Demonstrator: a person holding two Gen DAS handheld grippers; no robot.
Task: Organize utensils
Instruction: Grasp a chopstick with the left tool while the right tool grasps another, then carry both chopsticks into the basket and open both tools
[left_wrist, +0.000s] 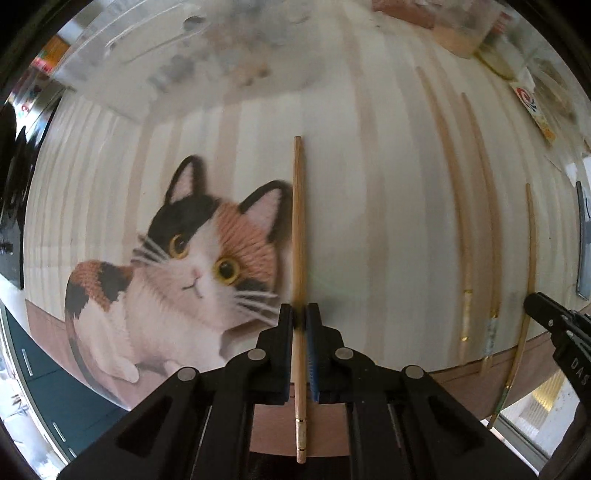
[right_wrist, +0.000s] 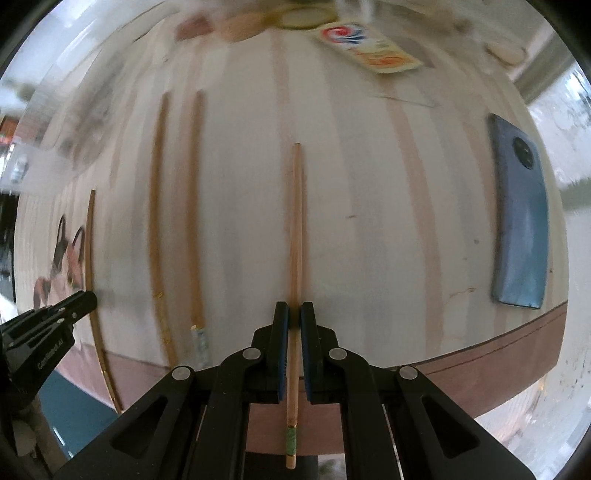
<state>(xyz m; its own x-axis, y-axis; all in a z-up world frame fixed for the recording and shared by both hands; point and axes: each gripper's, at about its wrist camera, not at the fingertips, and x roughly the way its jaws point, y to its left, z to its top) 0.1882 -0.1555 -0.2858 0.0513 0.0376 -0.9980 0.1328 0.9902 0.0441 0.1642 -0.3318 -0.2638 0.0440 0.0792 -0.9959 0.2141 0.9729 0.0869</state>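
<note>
Left gripper (left_wrist: 300, 317): jaws clamped on a gold-tipped chopstick (left_wrist: 298, 229), held over the table (left_wrist: 369, 221) near its front edge, just beside the cat print (left_wrist: 192, 266). Right gripper (right_wrist: 294, 317): jaws clamped on a green-banded chopstick (right_wrist: 295, 229), also near the front edge. Two loose chopsticks (right_wrist: 177, 221) lie side by side on the table between the grippers. Blue phone (right_wrist: 521, 221) lies near the right edge.
</note>
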